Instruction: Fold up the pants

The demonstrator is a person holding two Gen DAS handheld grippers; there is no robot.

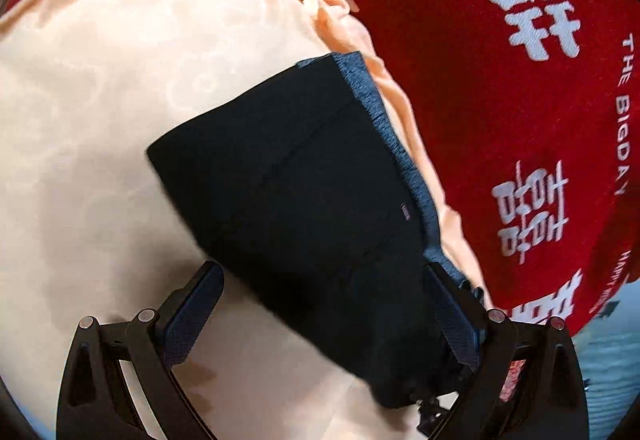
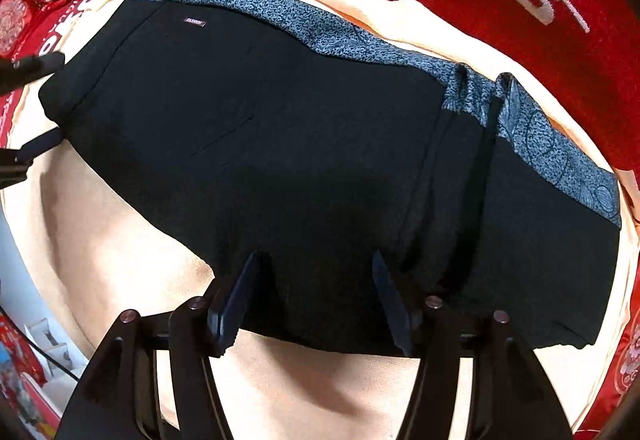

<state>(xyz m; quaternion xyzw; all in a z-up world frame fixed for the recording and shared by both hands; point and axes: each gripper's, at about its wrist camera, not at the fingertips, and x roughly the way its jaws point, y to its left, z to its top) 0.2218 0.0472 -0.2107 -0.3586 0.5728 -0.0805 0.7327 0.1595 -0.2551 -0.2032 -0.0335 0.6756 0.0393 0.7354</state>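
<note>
Black pants [image 2: 280, 144] look folded into a compact block on the peach cloth [image 2: 120, 240], patterned lining at 1 o'clock; both grippers' jaws wide, holding nothing; maybe one fold left.

Folded black fabric pants [image 2: 280, 144] lie on the pale peach cloth [image 2: 304, 396], which lies over the red blanket with white characters [image 1: 500, 88]. Patterned grey-blue waistband lining [image 2: 360, 40]: along the pants' far edge. Small woven label [image 2: 194, 22]: on the pants, near that lining.
</note>
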